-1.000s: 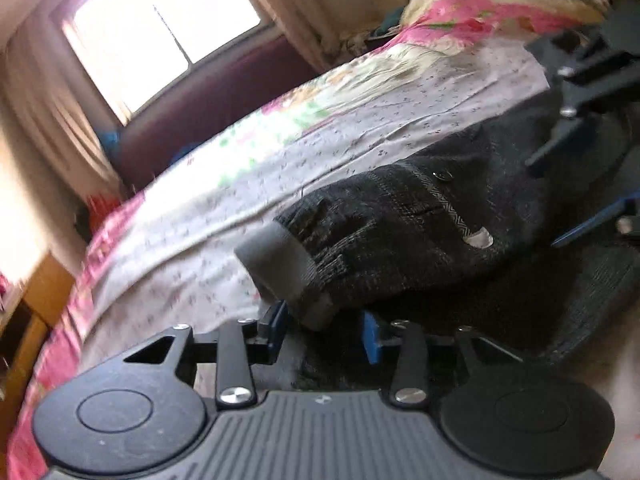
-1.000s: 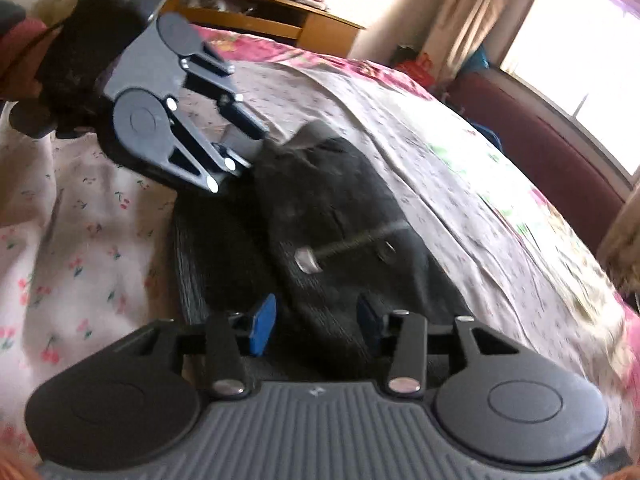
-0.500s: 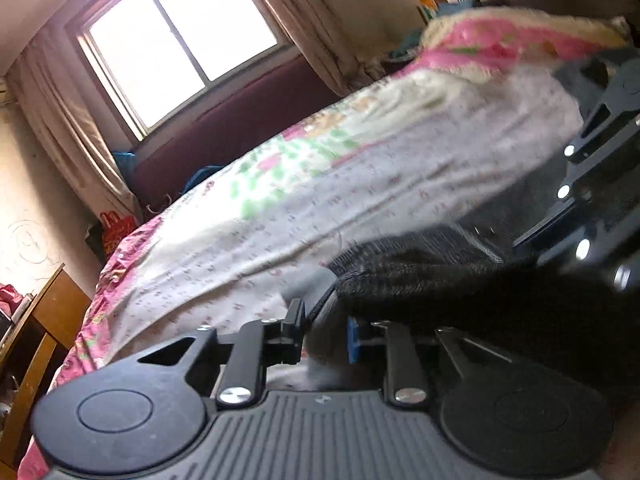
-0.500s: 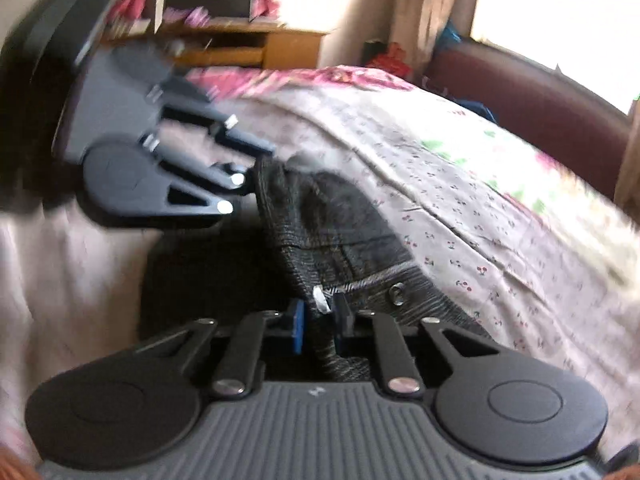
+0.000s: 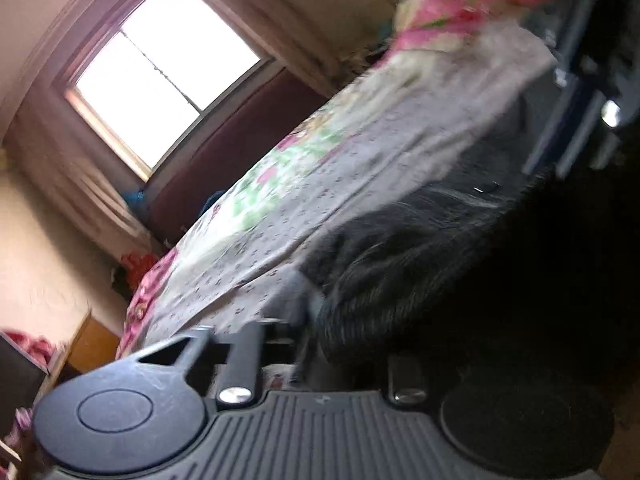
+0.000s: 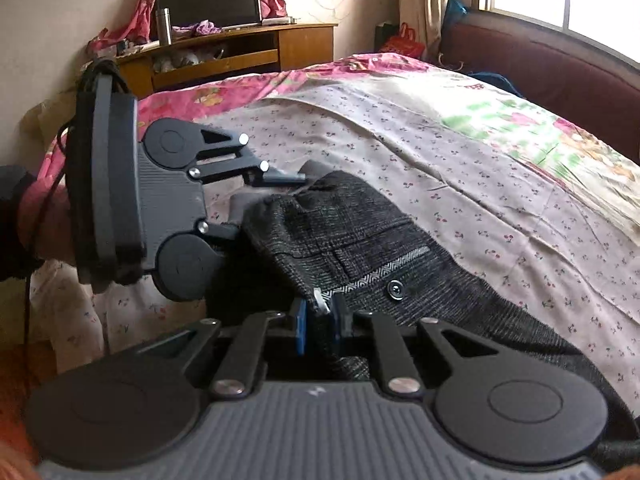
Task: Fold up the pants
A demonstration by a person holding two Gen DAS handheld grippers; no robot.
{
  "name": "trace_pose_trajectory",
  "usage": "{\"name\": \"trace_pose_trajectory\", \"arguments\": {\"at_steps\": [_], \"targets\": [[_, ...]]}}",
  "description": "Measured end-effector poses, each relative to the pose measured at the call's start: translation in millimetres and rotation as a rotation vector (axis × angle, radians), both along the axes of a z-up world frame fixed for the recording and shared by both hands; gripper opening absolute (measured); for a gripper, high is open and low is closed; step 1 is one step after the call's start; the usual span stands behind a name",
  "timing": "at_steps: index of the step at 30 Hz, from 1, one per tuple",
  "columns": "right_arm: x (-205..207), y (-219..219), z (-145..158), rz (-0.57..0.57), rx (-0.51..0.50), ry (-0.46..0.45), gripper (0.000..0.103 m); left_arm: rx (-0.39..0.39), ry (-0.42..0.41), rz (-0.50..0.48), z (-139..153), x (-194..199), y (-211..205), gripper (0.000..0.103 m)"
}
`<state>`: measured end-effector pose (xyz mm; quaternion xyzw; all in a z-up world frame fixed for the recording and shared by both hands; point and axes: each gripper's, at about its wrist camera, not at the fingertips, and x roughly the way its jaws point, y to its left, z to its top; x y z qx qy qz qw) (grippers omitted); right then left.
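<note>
Dark grey checked pants (image 6: 360, 240) lie folded on the flowered bed sheet (image 6: 440, 160). My right gripper (image 6: 320, 320) is shut on the near folded edge, its blue pads pinching the cloth beside a white tag and a button. In the right wrist view, my left gripper (image 6: 260, 204) holds the far end at the lighter grey cuffs, its jaws closing on the fabric between them. The left wrist view is blurred. There the pants (image 5: 420, 260) bunch over the left gripper (image 5: 316, 344) and hide its right finger. The right gripper (image 5: 580, 120) shows dimly at the upper right.
A wooden desk (image 6: 240, 52) with a dark monitor (image 6: 208, 0) stands beyond the foot of the bed. A dark red bed end (image 6: 540, 64) runs under the window (image 5: 160, 68). A pink quilt (image 5: 460, 12) is heaped at the far end. Bare sheet lies right of the pants.
Both grippers have closed on the pants, the left on the cuff end and the right on the folded edge. The cloth has been drawn up off the sheet, and both wrists have rolled.
</note>
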<state>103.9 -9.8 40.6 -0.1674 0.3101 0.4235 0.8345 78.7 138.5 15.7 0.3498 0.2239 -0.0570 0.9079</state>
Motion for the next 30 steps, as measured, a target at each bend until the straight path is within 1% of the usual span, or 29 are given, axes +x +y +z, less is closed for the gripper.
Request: {"name": "trace_pose_trajectory", "arguments": {"at_steps": [2,3,5,7,8,9,11,12,14,15,17,18,21,23,25,27,29,30], "targets": [[-7.4,-4.6,7.3,0.004,0.007,0.002,0.013,0.013,-0.025,-0.013,9.7,-7.5,7.0,0.034],[-11.2,-4.6,11.2,0.013,0.014,0.006,0.013,0.039,-0.04,-0.022,11.4,-12.1,7.7,0.034],[-19.7,-2.8,10.0,0.026,0.024,0.018,0.013,0.132,-0.092,-0.035,5.6,-21.5,4.9,0.034],[-25.7,6.1,-0.9,0.036,0.016,0.033,0.013,0.257,-0.129,-0.043,-11.6,-27.0,1.4,0.034],[-26.7,10.4,-9.3,0.029,0.012,0.053,0.013,0.321,-0.127,-0.048,-23.6,-29.0,0.4,0.033],[-25.8,16.0,-20.0,0.014,0.005,0.089,0.014,0.347,-0.103,-0.052,-32.6,-31.3,0.6,0.033],[-27.0,24.5,-39.2,-0.007,-0.026,0.128,0.015,0.351,-0.032,-0.057,-45.4,-35.3,3.7,0.034],[-29.5,26.1,-45.0,-0.003,-0.042,0.117,0.015,0.37,-0.007,-0.059,-51.3,-36.6,5.6,0.036],[-30.6,26.3,-51.3,0.006,-0.058,0.112,0.016,0.408,-0.008,-0.072,-59.0,-40.4,9.4,0.037],[-29.9,25.1,-50.9,0.005,-0.048,0.116,0.019,0.405,-0.001,-0.065,-57.4,-39.1,10.1,0.038],[-27.0,23.3,-47.6,0.005,-0.042,0.131,0.02,0.378,0.017,-0.037,-51.3,-34.0,11.9,0.041],[-26.0,21.0,-45.3,0.008,-0.032,0.137,0.022,0.374,0.021,-0.018,-49.6,-31.3,13.8,0.042],[-28.8,11.8,-39.9,0.005,-0.005,0.133,0.022,0.379,0.047,0.065,-49.3,-31.3,30.5,0.042],[-30.3,-3.5,-33.4,-0.016,0.03,0.141,0.024,0.352,0.084,0.12,-46.3,-31.3,40.2,0.043],[-30.3,-24.2,-24.3,-0.069,0.061,0.125,0.024,0.345,0.096,0.163,-42.7,-28.6,44.8,0.043],[-25.9,-51.5,-13.9,-0.152,0.096,0.113,0.024,0.324,0.103,0.206,-37.2,-31.1,48.7,0.043],[-19.3,-85.7,-6.3,-0.267,0.125,0.111,0.028,0.288,0.104,0.232,-29.8,-32.7,47.3,0.043],[-14.7,-106.2,-3.4,-0.342,0.132,0.108,0.029,0.266,0.1,0.239,-23.8,-32.6,45.6,0.043]]}}
